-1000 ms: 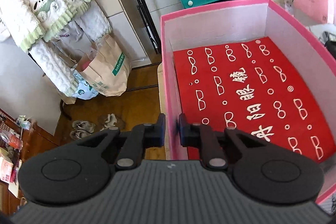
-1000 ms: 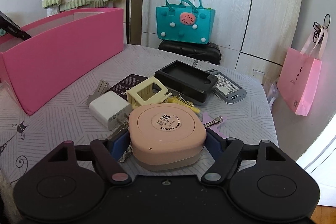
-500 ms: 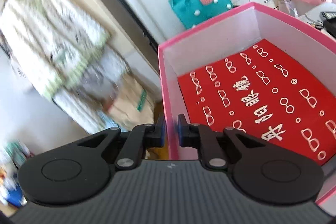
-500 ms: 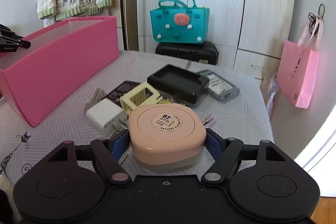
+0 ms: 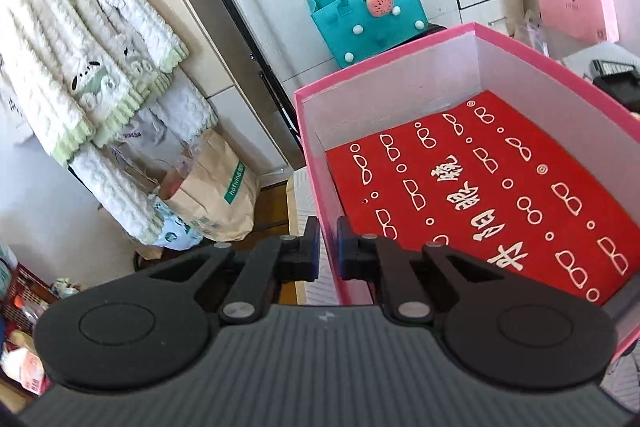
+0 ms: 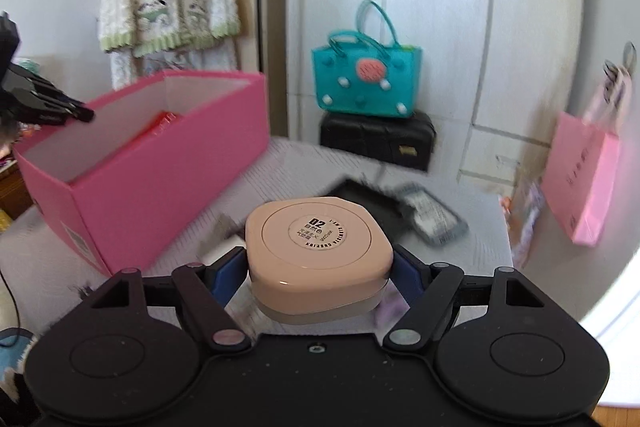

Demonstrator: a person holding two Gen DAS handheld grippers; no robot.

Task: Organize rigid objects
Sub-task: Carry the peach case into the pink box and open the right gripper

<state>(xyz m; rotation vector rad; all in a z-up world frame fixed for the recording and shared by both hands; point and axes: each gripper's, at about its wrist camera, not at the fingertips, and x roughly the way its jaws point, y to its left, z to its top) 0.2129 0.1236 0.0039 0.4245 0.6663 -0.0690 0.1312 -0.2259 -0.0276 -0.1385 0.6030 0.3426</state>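
My right gripper [image 6: 316, 267] is shut on a peach-pink rounded compact case [image 6: 318, 245] and holds it lifted above the table. The pink box [image 6: 168, 163] stands to its left, open on top. In the left wrist view my left gripper [image 5: 328, 243] is shut on the near left wall of the pink box [image 5: 320, 163], one finger on each side. The box floor holds a red cloth with white glasses print [image 5: 480, 195]. The left gripper also shows at the left edge of the right wrist view [image 6: 44, 99].
A black tray [image 6: 360, 197] and a grey device [image 6: 434, 219] lie on the grey table [image 6: 472, 259] behind the case, blurred. A teal bag [image 6: 366, 83] sits on a black case [image 6: 376, 139]. A pink paper bag [image 6: 584, 183] hangs at right.
My right gripper has lifted the compact case off the table and swung up toward the pink box. My left gripper still holds the box wall; its view has tilted.
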